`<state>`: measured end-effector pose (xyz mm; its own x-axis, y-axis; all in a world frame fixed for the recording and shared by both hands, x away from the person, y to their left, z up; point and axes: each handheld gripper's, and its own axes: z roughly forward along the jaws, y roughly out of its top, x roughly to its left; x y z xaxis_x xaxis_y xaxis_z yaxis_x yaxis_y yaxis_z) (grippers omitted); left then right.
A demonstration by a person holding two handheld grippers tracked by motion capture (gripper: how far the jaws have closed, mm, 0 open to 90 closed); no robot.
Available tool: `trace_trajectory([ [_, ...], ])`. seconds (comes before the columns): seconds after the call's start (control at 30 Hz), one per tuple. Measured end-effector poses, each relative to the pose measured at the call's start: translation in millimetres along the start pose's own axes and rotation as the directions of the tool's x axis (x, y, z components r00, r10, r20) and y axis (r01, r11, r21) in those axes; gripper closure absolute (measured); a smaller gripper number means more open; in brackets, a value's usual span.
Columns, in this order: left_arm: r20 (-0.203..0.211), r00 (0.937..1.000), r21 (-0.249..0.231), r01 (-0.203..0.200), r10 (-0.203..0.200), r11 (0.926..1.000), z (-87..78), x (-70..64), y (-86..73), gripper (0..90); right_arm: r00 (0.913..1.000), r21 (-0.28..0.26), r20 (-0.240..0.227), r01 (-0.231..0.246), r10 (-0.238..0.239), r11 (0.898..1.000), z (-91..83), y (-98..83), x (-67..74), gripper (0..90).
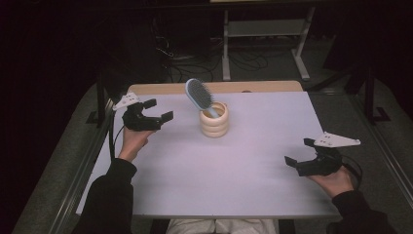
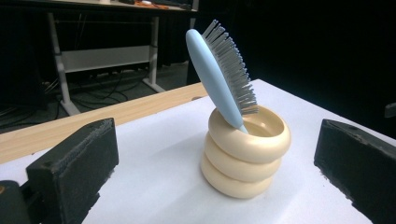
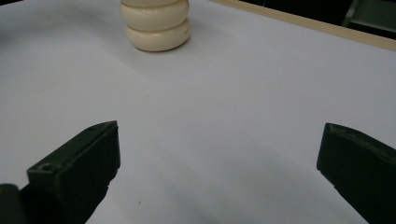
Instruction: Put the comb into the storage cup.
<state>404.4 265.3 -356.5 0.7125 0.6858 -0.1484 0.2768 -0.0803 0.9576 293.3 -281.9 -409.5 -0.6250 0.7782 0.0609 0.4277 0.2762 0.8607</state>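
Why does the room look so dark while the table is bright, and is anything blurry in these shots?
High view: light falls on the white table, the surroundings stay near black, and the picture is soft. Left gripper view: the hairbrush and cream holder are fairly sharp, the near jaws blurred. Right gripper view: the holder casts a faint shadow; no glare.

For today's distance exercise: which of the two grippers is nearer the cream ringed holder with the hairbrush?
The left gripper, beside the cream holder near the table's far edge. The right gripper sits well away at the near right, fingers open over bare table.
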Motion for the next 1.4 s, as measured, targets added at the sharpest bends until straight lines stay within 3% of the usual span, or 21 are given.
trace_trajectory([
  [0.23,-0.014,0.9999,0.002,-0.007,0.008,1.0000,-14.6,0.8,-5.2,0.0,0.9999,0.008,-0.012,0.009,-0.009,1.000,3.1,-0.1,1.8,0.0],
  [0.67,-0.053,0.9984,-0.007,0.018,-0.019,0.9998,-38.9,8.8,-20.0,0.0,0.9997,0.020,-0.019,0.016,-0.015,1.000,6.4,-0.7,3.7,0.0],
  [0.93,-0.066,0.9978,0.002,0.004,-0.004,1.0000,-54.9,7.7,-36.1,0.0,0.9997,0.020,-0.023,0.011,-0.011,1.000,6.6,-0.8,3.2,0.0],
  [1.23,-0.105,0.9944,-0.034,-0.015,0.012,0.9993,-82.9,1.7,-49.3,0.0,0.9997,0.007,-0.026,0.001,-0.001,1.000,3.9,-0.6,2.0,0.0],
  [1.4,-0.122,0.9924,-0.003,-0.014,0.014,0.9999,-92.9,-0.9,-63.5,3.0,0.9998,-0.007,-0.018,-0.013,0.013,1.000,0.2,-1.1,-0.6,0.0],
])
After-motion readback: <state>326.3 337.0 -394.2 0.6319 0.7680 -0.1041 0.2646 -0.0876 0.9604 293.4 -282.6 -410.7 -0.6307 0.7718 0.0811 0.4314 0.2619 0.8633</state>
